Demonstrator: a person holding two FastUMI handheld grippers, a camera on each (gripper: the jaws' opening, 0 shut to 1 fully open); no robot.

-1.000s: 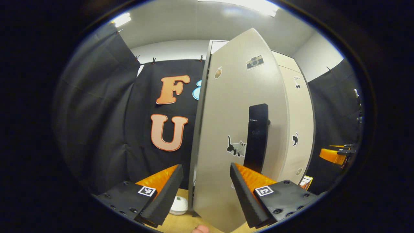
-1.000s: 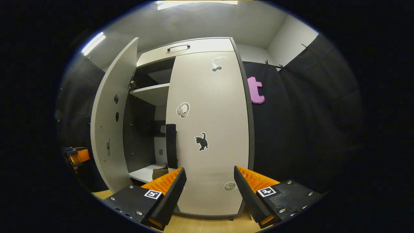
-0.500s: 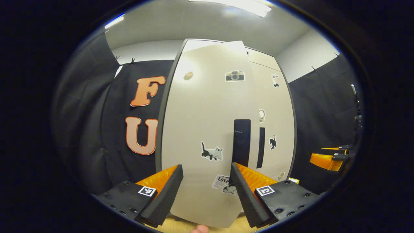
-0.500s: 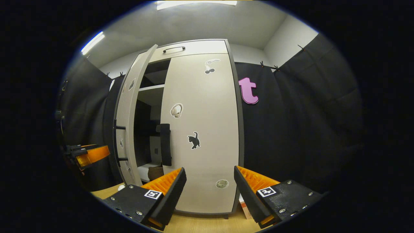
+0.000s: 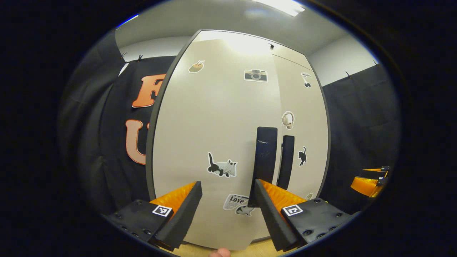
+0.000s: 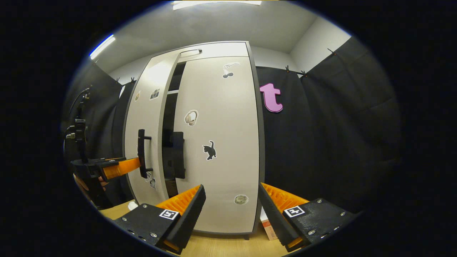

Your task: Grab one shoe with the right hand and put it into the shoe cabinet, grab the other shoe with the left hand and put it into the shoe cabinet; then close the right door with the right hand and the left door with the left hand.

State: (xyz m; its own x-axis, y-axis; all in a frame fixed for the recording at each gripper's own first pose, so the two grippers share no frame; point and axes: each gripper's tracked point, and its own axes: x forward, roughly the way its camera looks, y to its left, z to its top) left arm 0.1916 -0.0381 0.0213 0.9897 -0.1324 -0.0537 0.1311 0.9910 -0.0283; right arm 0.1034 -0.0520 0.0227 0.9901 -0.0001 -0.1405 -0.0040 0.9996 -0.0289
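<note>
The pale shoe cabinet fills the middle of both views. In the right gripper view its right door (image 6: 221, 142) lies flat and closed, while the left door (image 6: 146, 107) stands slightly ajar with a narrow dark gap (image 6: 169, 117) between them. The shoes are hidden behind the doors. My left gripper (image 5: 228, 214) is open, right in front of the left door (image 5: 200, 135), one finger beside its black handle (image 5: 266, 157). From the right gripper view, the left gripper (image 6: 114, 167) reaches to that handle (image 6: 141, 153); contact is unclear. My right gripper (image 6: 232, 214) is open and empty, a short way off the right door.
Black cloth walls close in on both sides of the cabinet. A wooden floor (image 6: 221, 246) runs under it, with a small box (image 6: 267, 226) at its right foot and a small white object (image 6: 132, 205) at its left foot. The right gripper (image 5: 369, 178) hangs far right.
The left door has swung from wide open to almost closed, and my left gripper has followed it in. The right door stays closed; the right gripper has barely moved.
</note>
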